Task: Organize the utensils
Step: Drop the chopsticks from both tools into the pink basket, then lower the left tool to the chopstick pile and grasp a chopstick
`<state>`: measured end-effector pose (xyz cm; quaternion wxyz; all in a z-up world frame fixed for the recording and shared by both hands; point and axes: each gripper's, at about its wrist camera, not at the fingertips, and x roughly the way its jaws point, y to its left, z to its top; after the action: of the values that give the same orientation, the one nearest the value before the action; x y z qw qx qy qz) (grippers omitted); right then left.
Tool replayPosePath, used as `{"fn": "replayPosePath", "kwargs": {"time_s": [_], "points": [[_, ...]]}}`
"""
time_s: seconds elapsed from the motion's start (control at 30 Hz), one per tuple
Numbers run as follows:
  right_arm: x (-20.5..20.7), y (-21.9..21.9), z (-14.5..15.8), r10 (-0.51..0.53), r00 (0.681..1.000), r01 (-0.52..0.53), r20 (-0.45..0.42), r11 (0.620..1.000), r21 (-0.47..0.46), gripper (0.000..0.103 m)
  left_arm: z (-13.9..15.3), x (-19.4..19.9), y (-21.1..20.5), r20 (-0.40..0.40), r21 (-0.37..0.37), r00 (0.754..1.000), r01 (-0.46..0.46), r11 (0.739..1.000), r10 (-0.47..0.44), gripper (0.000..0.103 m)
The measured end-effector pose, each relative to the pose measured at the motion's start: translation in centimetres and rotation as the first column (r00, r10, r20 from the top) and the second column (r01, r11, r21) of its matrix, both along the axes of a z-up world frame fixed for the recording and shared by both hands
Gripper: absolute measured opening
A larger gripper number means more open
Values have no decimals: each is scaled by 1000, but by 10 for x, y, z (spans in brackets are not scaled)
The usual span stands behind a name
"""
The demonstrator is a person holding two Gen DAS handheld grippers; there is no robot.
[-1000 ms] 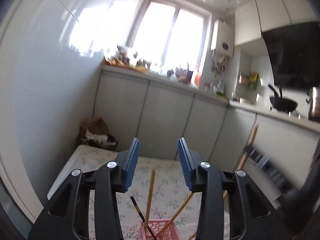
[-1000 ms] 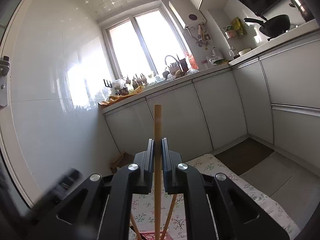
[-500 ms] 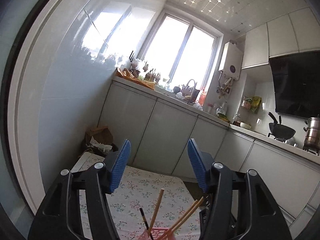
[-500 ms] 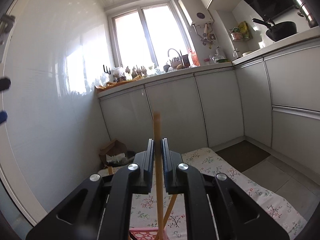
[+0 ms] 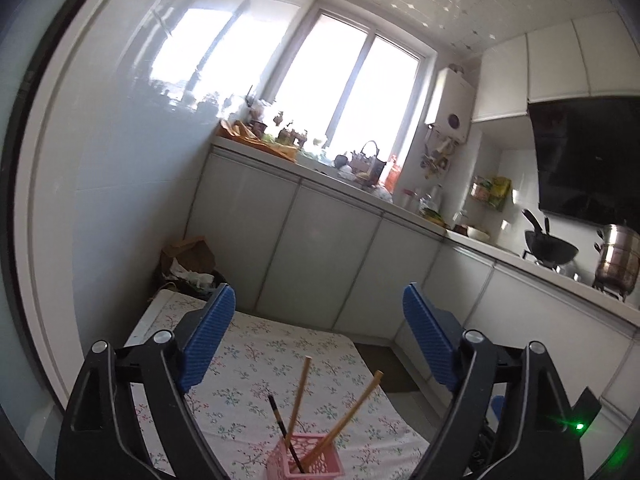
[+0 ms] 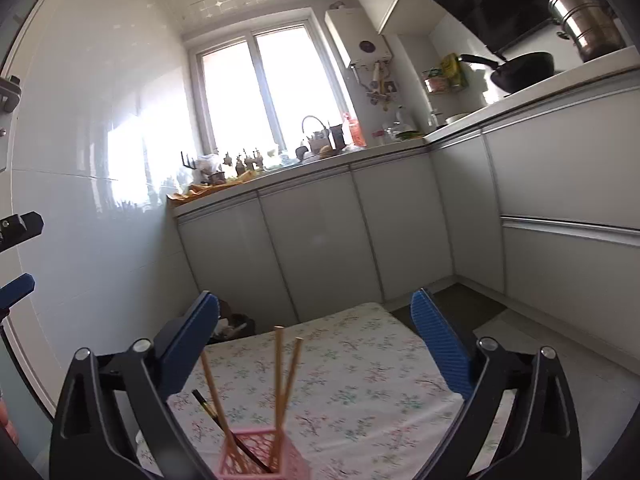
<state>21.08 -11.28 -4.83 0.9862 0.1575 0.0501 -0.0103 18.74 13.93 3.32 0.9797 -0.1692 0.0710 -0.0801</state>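
Observation:
A pink lattice holder stands on the floral tablecloth and holds wooden chopsticks and one dark chopstick. My left gripper is open and empty above it. In the right wrist view the same holder holds several wooden chopsticks and the dark one. My right gripper is open and empty above the holder. Part of the left gripper shows at the left edge.
White kitchen cabinets run behind the table, with a cluttered counter under the window. A wok and a steel pot stand on the stove at right. A bin with rubbish stands in the corner.
My right gripper has opened and let go of the wooden chopstick, which now stands in the pink holder. Both grippers have drawn up and back from the holder.

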Motion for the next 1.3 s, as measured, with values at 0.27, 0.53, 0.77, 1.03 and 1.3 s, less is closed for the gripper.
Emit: {"fn": "replayPosePath", "kwargs": {"time_s": [0.27, 0.53, 0.77, 1.03, 1.3], "points": [[-36, -39, -35, -45, 974, 19, -222, 993, -115, 97, -4, -2, -65, -51, 123, 988, 149, 981, -144, 96], [-80, -87, -91, -143, 907, 108, -397, 988, -110, 97, -31, 10, -147, -198, 313, 935, 346, 885, -295, 96], [-91, -135, -133, -67, 825, 133, -561, 988, 78, 97, -103, 47, -230, -521, 460, 796, 565, 685, -307, 96], [-82, -165, -159, -12, 776, 195, -630, 955, 222, 97, -209, 122, -284, -818, 391, 559, 714, 581, -137, 82], [-76, -173, -166, 11, 771, 201, -637, 945, 259, 97, -271, 163, -292, -921, 316, 388, 776, 546, -19, 50]]}}
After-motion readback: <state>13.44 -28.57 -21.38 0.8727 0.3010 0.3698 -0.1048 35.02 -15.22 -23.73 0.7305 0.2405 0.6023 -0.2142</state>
